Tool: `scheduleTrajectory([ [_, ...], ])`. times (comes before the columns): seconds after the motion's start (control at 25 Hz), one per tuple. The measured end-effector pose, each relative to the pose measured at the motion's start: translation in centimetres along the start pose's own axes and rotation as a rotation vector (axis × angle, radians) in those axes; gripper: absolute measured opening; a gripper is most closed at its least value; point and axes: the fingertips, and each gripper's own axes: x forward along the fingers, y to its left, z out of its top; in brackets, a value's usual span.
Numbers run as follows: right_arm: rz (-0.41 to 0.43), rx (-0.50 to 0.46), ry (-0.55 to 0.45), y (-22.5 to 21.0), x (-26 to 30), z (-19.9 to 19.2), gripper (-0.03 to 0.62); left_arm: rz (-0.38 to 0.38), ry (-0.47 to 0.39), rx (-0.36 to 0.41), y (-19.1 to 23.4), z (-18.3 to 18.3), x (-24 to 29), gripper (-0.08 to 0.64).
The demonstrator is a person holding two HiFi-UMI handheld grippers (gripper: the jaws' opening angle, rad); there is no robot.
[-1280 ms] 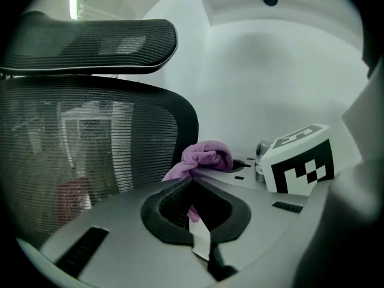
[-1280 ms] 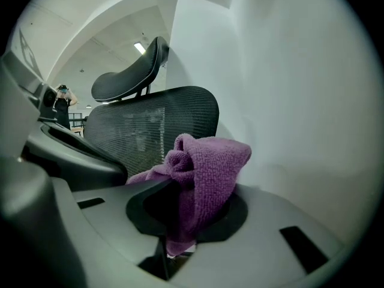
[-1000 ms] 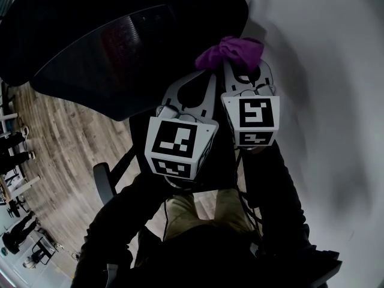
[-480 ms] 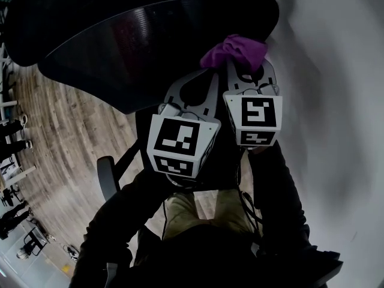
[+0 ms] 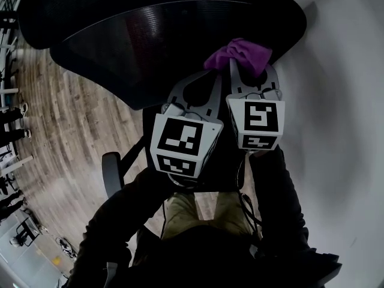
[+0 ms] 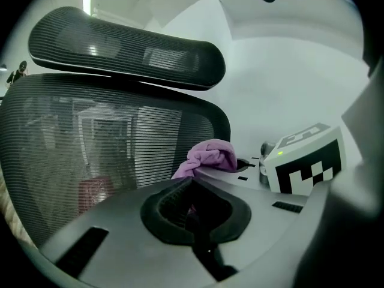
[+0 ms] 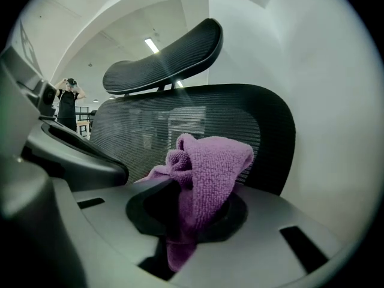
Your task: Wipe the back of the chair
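A black mesh chair back [image 5: 162, 35] fills the top of the head view, with its headrest [image 6: 120, 47] above it in the left gripper view. My right gripper [image 5: 243, 68] is shut on a bunched purple cloth [image 5: 239, 54], which sits at the right edge of the chair back [image 7: 198, 125]. The cloth [image 7: 207, 170] bulges up out of the closed jaws. Whether it touches the mesh I cannot tell. My left gripper [image 5: 203, 80] sits just left of the right one, shut with nothing in it [image 6: 191, 185]. From it I see the cloth [image 6: 210, 156] beside the mesh [image 6: 90, 143].
A white wall [image 5: 342, 101] stands close on the right behind the chair. Wooden floor [image 5: 66, 131] lies to the left. A chair armrest [image 5: 111, 173] is low on the left. A person [image 7: 67, 104] stands far off in the room.
The chair back now reaches farther right in the head view, so the cloth lies over its right edge instead of beside it. Both grippers stay side by side, shifted slightly right.
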Motion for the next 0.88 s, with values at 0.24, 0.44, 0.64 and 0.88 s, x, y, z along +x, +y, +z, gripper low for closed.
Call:
scheduleTrajectory([
  [0.24, 0.021, -0.003, -0.004, 2.1, 0.6, 0.5, 0.069, 0.017, -0.005, -0.005, 1.6, 0.0, -1.2, 0.000],
  [0.44, 0.041, -0.009, -0.006, 4.0, 1.6, 0.9, 0.069, 0.038, -0.008, -0.013, 3.4, -0.1, -2.1, 0.000],
  [0.64, 0.067, -0.016, -0.008, 6.6, 2.8, 1.6, 0.069, 0.062, -0.010, -0.025, 5.8, -0.1, -3.4, 0.000],
  [0.88, 0.090, -0.026, -0.007, 8.9, 3.8, 2.3, 0.069, 0.084, -0.014, -0.038, 7.9, -0.2, -4.6, 0.000],
])
